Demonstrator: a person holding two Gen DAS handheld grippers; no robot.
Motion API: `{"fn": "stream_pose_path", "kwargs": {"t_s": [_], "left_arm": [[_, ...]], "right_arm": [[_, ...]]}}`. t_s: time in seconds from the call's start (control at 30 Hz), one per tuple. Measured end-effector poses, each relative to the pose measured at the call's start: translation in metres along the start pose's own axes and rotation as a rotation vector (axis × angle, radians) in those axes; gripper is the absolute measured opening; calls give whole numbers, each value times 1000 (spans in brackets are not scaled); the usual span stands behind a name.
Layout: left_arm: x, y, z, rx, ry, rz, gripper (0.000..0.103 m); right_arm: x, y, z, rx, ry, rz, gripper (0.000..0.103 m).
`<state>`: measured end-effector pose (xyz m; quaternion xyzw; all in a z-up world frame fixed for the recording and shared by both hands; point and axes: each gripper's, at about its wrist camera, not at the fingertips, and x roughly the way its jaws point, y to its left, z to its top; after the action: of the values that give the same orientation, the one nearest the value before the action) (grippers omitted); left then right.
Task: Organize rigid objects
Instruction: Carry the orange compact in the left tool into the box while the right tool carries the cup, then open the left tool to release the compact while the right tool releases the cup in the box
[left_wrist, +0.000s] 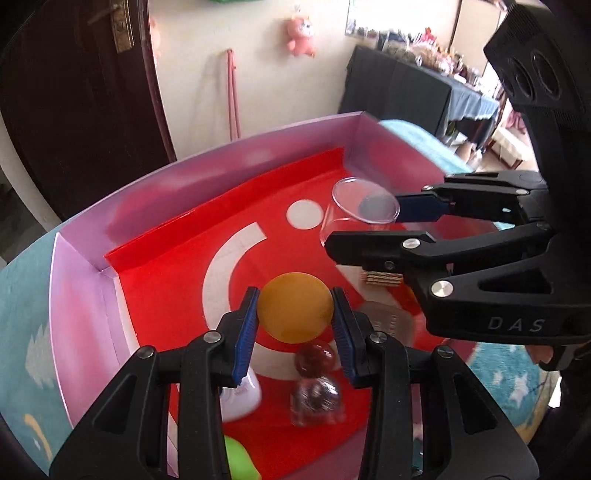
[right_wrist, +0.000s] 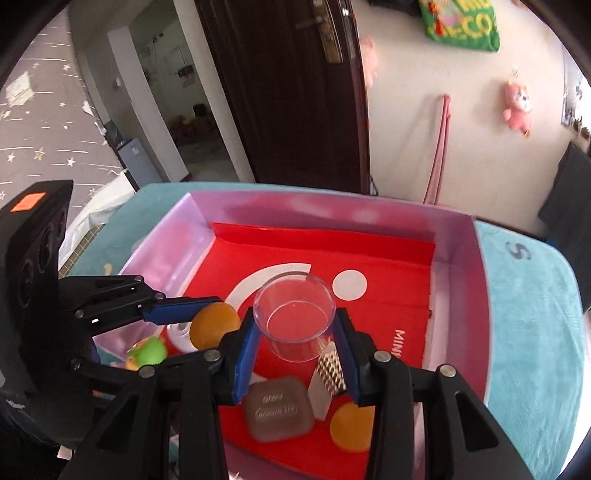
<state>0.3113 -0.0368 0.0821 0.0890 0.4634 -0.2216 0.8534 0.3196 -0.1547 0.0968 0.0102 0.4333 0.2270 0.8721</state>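
An open box with pink walls (left_wrist: 221, 162) (right_wrist: 332, 210) and a red liner sits on a teal cloth. My left gripper (left_wrist: 295, 295) (right_wrist: 201, 326) is shut on an orange ball (left_wrist: 293, 314) (right_wrist: 216, 323), held above the liner near the box's left side. To its right, my right gripper (right_wrist: 295, 317) (left_wrist: 364, 223) is shut on a clear glass cup (right_wrist: 295, 310) (left_wrist: 364, 206), mouth up, over the middle of the box. Both are held off the box floor.
On the liner lie a grey tin (right_wrist: 279, 410) (left_wrist: 391, 321), a gold ribbed block (right_wrist: 330, 365), a second orange ball (right_wrist: 351, 426), a white object (left_wrist: 240, 397), a green toy (right_wrist: 147, 350) and a clear piece holding dark beads (left_wrist: 316, 391). A dark door stands behind.
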Motion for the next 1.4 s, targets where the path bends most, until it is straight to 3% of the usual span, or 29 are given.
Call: {"fn": "stream_pose_path", "kwargs": {"t_s": [0.53, 1.4], "left_arm": [[35, 12, 3, 4, 112, 9, 36], [42, -2, 2, 29, 107, 26, 39]], "right_arm": [[42, -14, 5, -7, 138, -65, 43], [62, -12, 4, -29, 193, -85, 43]]}}
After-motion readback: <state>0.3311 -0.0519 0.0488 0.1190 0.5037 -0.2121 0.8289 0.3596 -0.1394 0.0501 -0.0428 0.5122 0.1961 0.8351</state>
